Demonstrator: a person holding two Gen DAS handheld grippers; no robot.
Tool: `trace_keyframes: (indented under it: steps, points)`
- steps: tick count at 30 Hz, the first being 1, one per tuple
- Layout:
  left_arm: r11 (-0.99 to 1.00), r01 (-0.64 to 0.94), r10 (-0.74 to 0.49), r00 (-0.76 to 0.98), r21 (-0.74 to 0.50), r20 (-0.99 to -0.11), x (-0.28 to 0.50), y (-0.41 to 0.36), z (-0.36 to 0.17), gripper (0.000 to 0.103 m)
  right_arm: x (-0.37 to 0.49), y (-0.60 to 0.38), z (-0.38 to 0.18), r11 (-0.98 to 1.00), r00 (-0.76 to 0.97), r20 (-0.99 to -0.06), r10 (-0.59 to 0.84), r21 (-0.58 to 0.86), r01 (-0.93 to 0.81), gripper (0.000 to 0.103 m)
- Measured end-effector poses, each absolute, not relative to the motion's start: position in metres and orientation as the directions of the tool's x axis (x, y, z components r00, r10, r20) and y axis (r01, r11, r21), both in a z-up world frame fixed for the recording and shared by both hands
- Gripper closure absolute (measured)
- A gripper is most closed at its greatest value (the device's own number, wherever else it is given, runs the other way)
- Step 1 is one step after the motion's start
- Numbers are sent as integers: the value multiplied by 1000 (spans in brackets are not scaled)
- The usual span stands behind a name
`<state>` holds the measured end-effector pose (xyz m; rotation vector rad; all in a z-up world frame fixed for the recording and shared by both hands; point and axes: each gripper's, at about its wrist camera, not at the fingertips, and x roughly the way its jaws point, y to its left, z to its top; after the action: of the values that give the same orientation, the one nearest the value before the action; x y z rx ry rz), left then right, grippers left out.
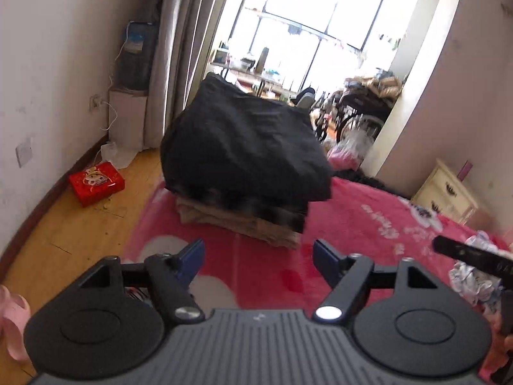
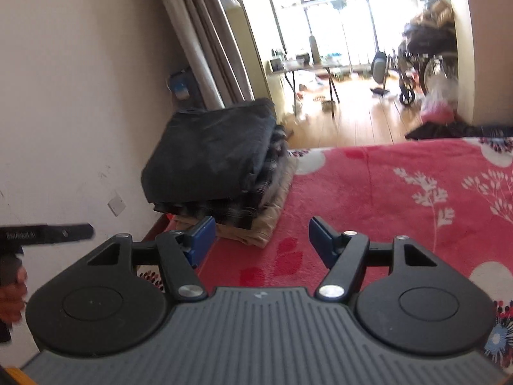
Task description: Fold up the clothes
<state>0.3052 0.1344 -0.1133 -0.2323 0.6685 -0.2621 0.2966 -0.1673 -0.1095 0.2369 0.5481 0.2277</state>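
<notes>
A stack of folded clothes sits at the far corner of the bed's red flowered blanket (image 1: 352, 218). A black garment (image 1: 247, 147) lies on top, a dark plaid layer (image 1: 272, 208) under it, and a tan garment (image 1: 240, 224) at the bottom. My left gripper (image 1: 259, 250) is open and empty, short of the stack. In the right wrist view the same black garment (image 2: 211, 157) tops the pile ahead and to the left. My right gripper (image 2: 261, 227) is open too, nothing between its blue pads (image 2: 200, 240), above the blanket (image 2: 384, 199).
A red box (image 1: 96, 184) lies on the wooden floor left of the bed. A cream nightstand (image 1: 445, 192) stands at the right. Crumpled pale cloth (image 1: 474, 276) lies on the blanket's right side. Curtains (image 1: 182, 48) and a wall (image 2: 80, 96) close off the left.
</notes>
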Motion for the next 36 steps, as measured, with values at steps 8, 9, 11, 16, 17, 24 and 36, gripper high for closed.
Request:
trace_keyframes:
  steps: [8, 9, 11, 16, 17, 24, 36]
  points:
    - [962, 145, -235, 869, -230, -436, 209, 138, -51, 6, 221, -136, -87, 958, 812, -525, 255, 250, -139, 38]
    - [964, 141, -226, 881, -224, -416, 197, 139, -38, 3, 214, -133, -79, 958, 810, -528, 254, 251, -137, 38]
    - [969, 129, -201, 905, -209, -375, 174, 139, -15, 0, 201, -123, -64, 963, 802, -543, 249, 224, -148, 36]
    - [985, 126, -166, 880, -119, -446, 143, 123, 21, 0, 171, -96, -32, 974, 797, -561, 222, 170, -151, 22]
    - [987, 116, -155, 873, -110, -463, 138, 120, 25, 0, 165, -92, -28, 975, 798, -562, 216, 164, -149, 21]
    - [994, 62, -99, 858, -89, -505, 101, 112, 34, 0, 130, -78, -7, 982, 787, -587, 188, 142, -128, 14]
    - [989, -142, 102, 825, -30, -555, 46, 130, 18, 0, 87, -58, 6, 992, 783, -609, 127, 75, -102, 1]
